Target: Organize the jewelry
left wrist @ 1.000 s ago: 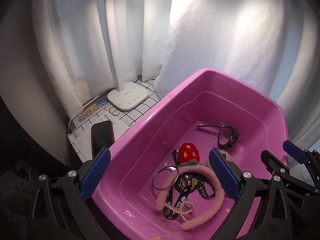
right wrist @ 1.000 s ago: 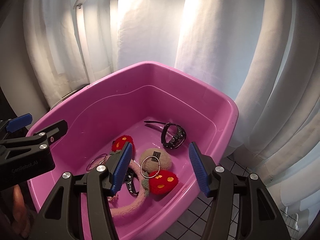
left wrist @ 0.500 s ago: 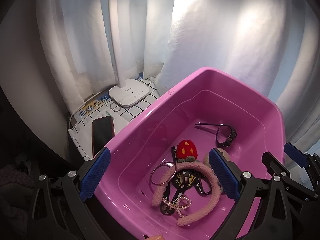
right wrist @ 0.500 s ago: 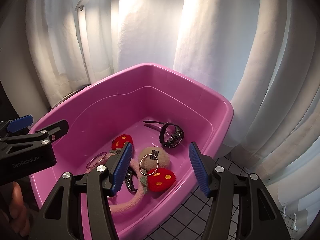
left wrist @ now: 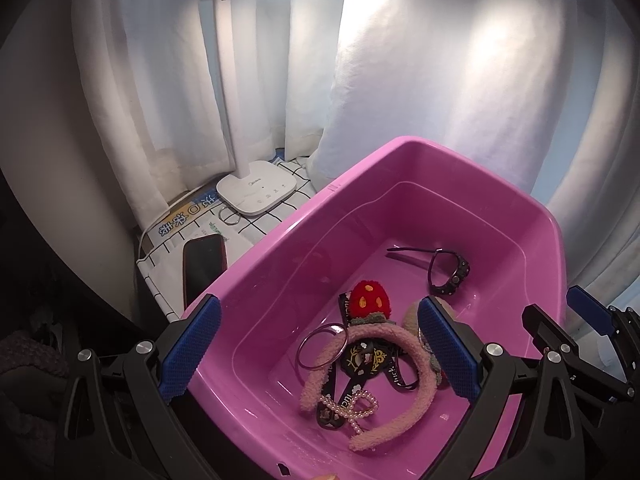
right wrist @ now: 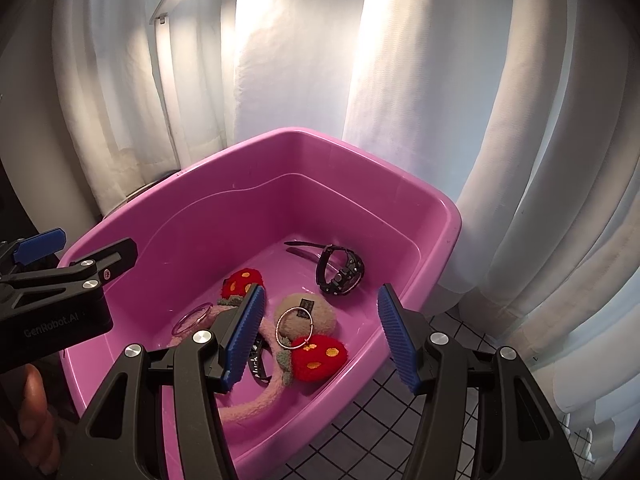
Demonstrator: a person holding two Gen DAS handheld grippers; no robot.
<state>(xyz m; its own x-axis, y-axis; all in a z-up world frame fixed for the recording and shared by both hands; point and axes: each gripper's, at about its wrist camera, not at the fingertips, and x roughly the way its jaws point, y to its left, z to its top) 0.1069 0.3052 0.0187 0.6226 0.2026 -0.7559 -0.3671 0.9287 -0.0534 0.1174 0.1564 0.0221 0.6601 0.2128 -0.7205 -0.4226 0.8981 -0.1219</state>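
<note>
A pink plastic tub (left wrist: 472, 164) (right wrist: 400, 196) holds the jewelry. Inside lie a pink fuzzy headband (left wrist: 424, 368) with red strawberry puffs (left wrist: 370, 300) (right wrist: 320, 358), a black watch (left wrist: 450, 276) (right wrist: 340, 272), a pink bangle (left wrist: 320, 346) (right wrist: 192, 316), a pearl bow (left wrist: 358, 408), black ribbon pieces (left wrist: 364, 360) and a thin metal hoop (right wrist: 294, 328). My left gripper (left wrist: 320, 354) is open and empty above the tub's near left part. My right gripper (right wrist: 320, 338) is open and empty above the tub's near right part.
A white desk lamp base (left wrist: 258, 192) stands left of the tub on a checked cloth (left wrist: 280, 224). A small ring (left wrist: 230, 216) and a dark phone (left wrist: 204, 268) lie there. White curtains (right wrist: 500, 120) hang close behind and to the right.
Both grippers have pulled back and up from the tub, so it looks smaller and farther. The items in the tub have not moved. Both stay open.
</note>
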